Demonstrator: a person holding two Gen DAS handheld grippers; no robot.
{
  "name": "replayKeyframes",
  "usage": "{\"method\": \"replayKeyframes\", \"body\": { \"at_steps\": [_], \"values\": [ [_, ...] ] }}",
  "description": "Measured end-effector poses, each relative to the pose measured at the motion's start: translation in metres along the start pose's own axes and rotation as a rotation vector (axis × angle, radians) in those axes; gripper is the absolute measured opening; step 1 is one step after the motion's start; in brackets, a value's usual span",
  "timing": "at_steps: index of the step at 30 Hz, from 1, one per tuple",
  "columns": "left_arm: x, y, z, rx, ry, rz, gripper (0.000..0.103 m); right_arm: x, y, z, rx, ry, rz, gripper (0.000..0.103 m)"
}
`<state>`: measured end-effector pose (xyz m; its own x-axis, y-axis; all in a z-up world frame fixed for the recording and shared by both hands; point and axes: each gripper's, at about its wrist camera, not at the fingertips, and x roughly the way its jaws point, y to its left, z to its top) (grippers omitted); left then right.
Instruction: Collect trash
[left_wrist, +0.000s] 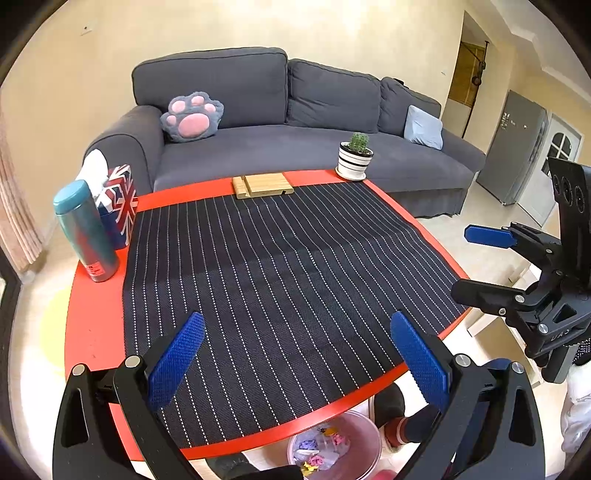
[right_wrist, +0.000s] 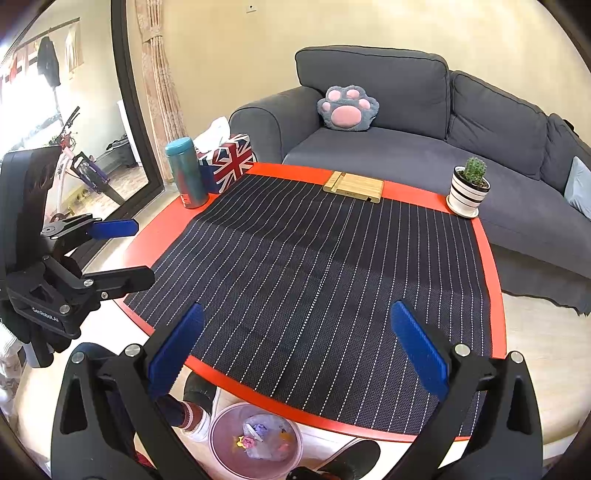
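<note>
both tools hover above the near edge of a red table (left_wrist: 92, 325) covered by a dark pinstriped mat (left_wrist: 280, 280). the left gripper (left_wrist: 295, 354) has its blue pads spread wide with nothing between them, and the right gripper (right_wrist: 297, 347) is released just the same, jaws apart and empty. each one also shows in the other's view, off to the side of the table, fingers parted.

the trash (right_wrist: 260, 437) lies in a pink bin (right_wrist: 221, 443) on the floor below the near table edge: crumpled bits in blue, pink and yellow. the same bin shows in the left view, partly hidden by the table rim.

along the far side of the table stand a teal bottle (left_wrist: 86, 232), a union jack tissue box (left_wrist: 120, 203) just beside it, a wooden stand (left_wrist: 263, 185) and a small potted cactus (left_wrist: 356, 155) in a striped pot. behind the table is a grey sofa (left_wrist: 303, 147) with a paw-shaped cushion (left_wrist: 192, 116) and a pale blue pillow (left_wrist: 424, 127).
</note>
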<state>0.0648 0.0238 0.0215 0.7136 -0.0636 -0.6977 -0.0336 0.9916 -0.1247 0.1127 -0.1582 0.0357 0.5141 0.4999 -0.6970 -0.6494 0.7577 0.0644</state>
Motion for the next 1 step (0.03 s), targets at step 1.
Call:
{"method": "replayKeyframes", "body": {
  "at_steps": [1],
  "values": [
    [0.0002,-0.0002,0.0003,0.000,0.000,-0.002,0.097,0.0002,0.0001,-0.0001,0.001,0.000,0.000,0.099]
  ]
}}
